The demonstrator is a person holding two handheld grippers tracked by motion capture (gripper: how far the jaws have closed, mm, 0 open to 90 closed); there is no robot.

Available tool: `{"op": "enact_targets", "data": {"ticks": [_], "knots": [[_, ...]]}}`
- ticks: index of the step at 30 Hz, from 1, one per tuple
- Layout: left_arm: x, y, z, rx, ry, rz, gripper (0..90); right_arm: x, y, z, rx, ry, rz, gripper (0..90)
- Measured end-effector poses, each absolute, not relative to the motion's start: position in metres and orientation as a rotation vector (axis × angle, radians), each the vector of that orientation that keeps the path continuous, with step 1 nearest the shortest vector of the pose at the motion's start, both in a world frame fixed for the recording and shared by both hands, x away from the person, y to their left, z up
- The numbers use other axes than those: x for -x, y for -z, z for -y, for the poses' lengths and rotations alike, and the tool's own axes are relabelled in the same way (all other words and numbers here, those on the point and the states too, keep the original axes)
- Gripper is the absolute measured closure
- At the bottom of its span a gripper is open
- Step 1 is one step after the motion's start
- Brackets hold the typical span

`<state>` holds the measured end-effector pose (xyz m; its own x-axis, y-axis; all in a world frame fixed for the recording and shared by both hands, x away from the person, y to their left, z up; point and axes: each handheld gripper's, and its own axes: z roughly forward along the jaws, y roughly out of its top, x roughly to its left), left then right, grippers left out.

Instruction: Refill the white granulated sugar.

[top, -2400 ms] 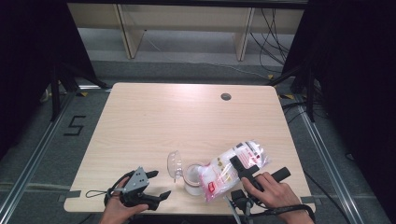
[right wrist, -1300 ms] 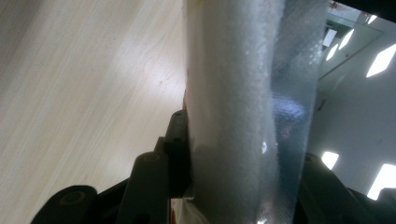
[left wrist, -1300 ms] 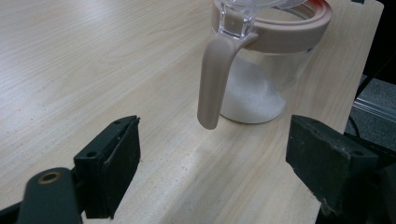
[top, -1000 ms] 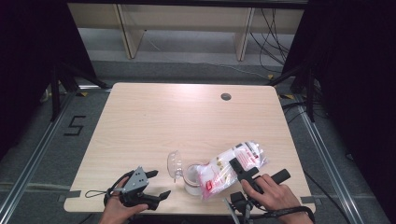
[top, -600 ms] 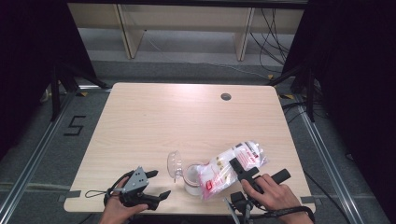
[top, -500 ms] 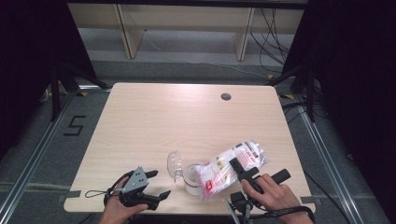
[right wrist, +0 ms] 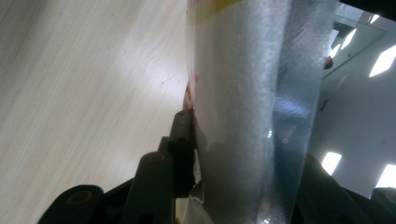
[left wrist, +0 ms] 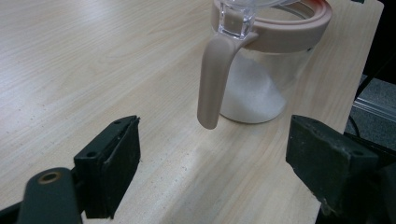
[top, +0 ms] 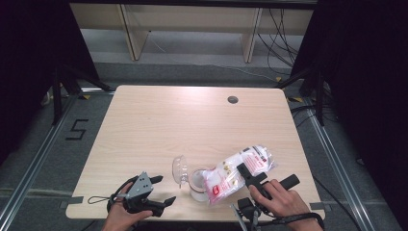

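Clear plastic bag [top: 238, 169] of white grains, red-and-white label, some yellow print, tilted mouth-down over glass jar [top: 197, 183] near front edge of table [top: 192, 120], right of middle. Right gripper [top: 251, 174] clamps bag's upper part, jaws just been closing on it, film squeezed between pads. Jar: pinkish rim, long pinkish handle, clear lid [top: 180, 168] flipped open, white heap inside. Left gripper [top: 155, 192] near front-left corner, jaws spread wide, holding nothing, aimed at jar handle [left wrist: 215, 74].
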<state>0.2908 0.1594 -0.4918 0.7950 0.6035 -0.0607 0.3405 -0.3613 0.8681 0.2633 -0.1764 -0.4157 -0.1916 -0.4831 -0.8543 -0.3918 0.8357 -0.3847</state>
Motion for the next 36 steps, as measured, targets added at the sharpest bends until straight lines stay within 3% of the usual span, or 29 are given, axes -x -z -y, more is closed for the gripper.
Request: {"op": "enact_targets", "data": {"ticks": [36], "knots": [[-0.2916, 0.4908, -0.1612, -2.003, -0.343, -0.692, 17.5, -0.2655, 0.4158, 0.1824, 0.607, 0.029, -1.862, 72.9]]}}
